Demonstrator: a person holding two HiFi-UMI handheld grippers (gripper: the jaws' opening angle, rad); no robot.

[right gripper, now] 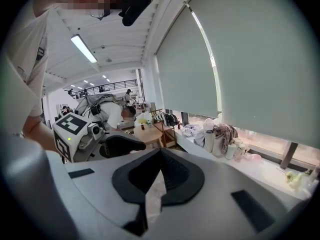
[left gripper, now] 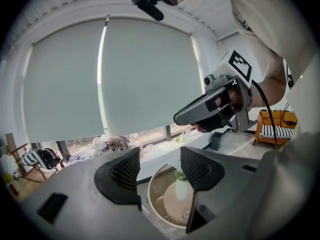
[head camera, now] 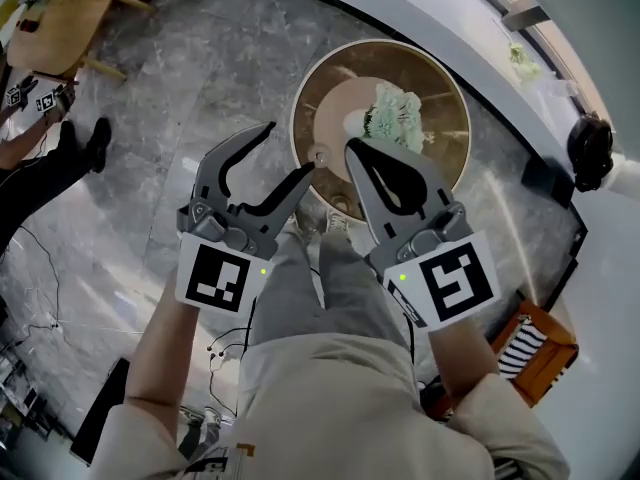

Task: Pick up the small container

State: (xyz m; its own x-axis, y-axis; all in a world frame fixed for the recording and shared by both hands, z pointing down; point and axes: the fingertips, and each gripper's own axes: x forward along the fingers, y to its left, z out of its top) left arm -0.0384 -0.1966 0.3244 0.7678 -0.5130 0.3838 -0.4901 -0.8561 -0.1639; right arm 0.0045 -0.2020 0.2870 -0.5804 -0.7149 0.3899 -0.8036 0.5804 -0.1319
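Observation:
Below me stands a round wooden table (head camera: 445,98) with a pale disc and a white vase of green leaves (head camera: 390,118) on it. A small round container (head camera: 321,156) sits near the table's left rim. It also shows low between the left jaws as the small container (left gripper: 186,214). My left gripper (head camera: 291,148) hangs above that rim, open with nothing between its fingers; the left gripper view shows the left gripper (left gripper: 160,169) the same way. My right gripper (head camera: 353,149) is shut and empty beside it, above the table. The right gripper (right gripper: 160,151) has its pads together.
The floor is grey marble. A wooden chair (head camera: 65,8) and a person's black shoe (head camera: 95,143) are at the far left. An orange basket (head camera: 540,353) stands at the lower right. A white curved ledge (head camera: 560,168) runs behind the table, with a black object (head camera: 590,148) on it.

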